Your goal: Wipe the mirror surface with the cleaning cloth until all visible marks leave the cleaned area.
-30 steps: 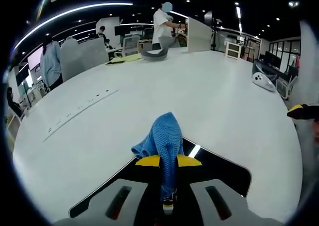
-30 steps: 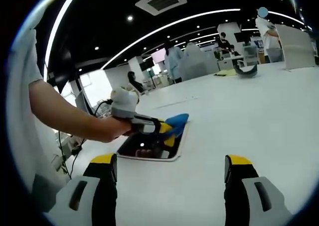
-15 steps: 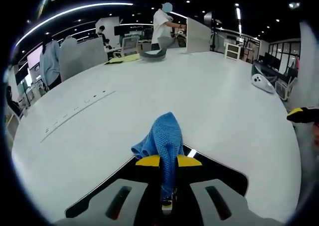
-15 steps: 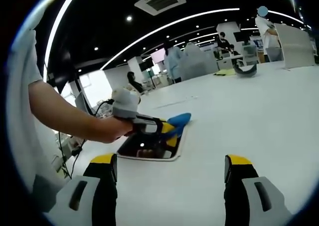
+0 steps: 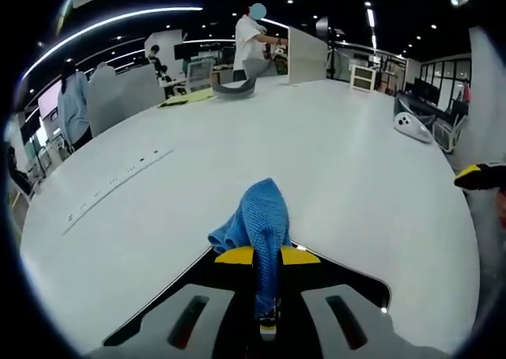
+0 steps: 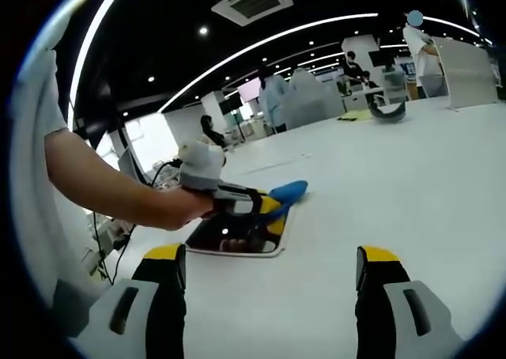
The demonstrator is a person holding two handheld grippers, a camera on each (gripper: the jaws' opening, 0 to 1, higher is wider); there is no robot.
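Observation:
A blue knitted cleaning cloth [image 5: 257, 221] is pinched between the yellow-tipped jaws of my left gripper [image 5: 267, 255], its bunched end sticking out ahead. Under those jaws lies the dark rectangular mirror [image 5: 360, 284] flat on the white table. In the right gripper view the same mirror [image 6: 237, 240] lies to the left, with the left gripper [image 6: 265, 210] held over it by a person's hand and the blue cloth [image 6: 288, 190] past its far edge. My right gripper [image 6: 271, 266] hovers open above the table, nothing between its jaws, well right of the mirror.
The big white table [image 5: 332, 137] stretches ahead, with a grey object [image 5: 233, 88] and a white panel [image 5: 307, 54] at its far end. A white device [image 5: 415, 127] lies at the right edge. People stand beyond the table.
The left gripper and cloth have slid slightly forward over the mirror, so the cloth reaches further past its far edge. The right gripper has not moved.

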